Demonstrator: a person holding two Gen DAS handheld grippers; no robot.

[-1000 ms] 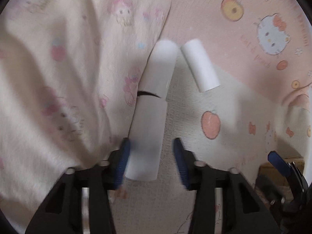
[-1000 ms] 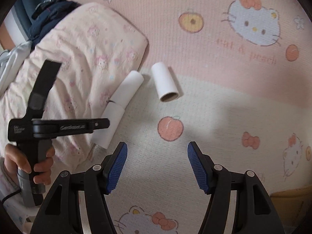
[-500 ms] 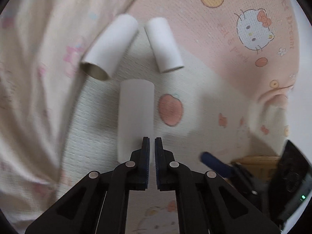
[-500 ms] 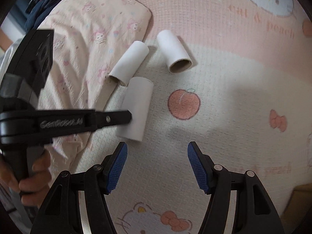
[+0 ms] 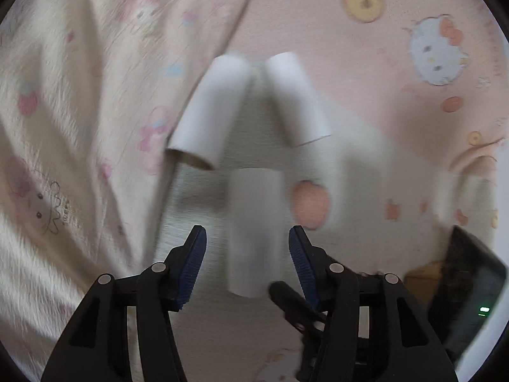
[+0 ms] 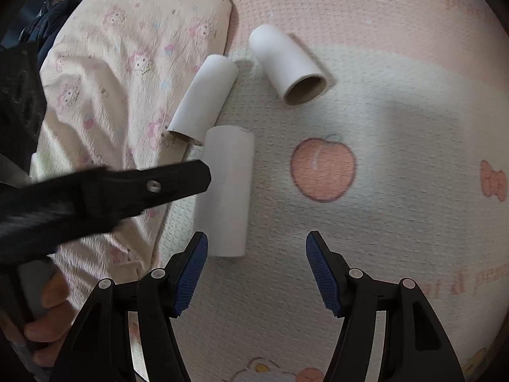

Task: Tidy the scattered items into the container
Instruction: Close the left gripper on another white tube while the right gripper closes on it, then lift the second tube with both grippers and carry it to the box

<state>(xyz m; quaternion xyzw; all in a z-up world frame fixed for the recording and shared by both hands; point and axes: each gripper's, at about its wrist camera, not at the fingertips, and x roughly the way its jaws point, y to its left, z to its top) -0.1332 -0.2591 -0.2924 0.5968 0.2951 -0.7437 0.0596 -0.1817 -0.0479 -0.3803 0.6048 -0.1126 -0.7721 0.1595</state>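
Note:
Three white cardboard tubes lie on a pink patterned mat. The nearest tube (image 5: 254, 232) (image 6: 226, 191) lies lengthwise between the open jaws of my left gripper (image 5: 247, 259), not held. A second tube (image 5: 210, 114) (image 6: 203, 95) rests against the cream blanket. A third tube (image 5: 296, 95) (image 6: 286, 63) lies to its right. My right gripper (image 6: 257, 272) is open and empty, just right of the nearest tube's near end. The left gripper's finger (image 6: 152, 184) crosses the right wrist view.
A cream printed blanket (image 5: 79, 127) (image 6: 111, 79) covers the left side. The mat (image 6: 381, 127) shows a peach print (image 6: 323, 170). A brown box corner (image 5: 423, 280) and the right gripper's dark body (image 5: 470, 286) sit at the lower right of the left wrist view.
My left gripper was shut half a second ago and is now open around the nearest tube. That tube has shifted away from the second tube. My right gripper has moved closer to the tubes.

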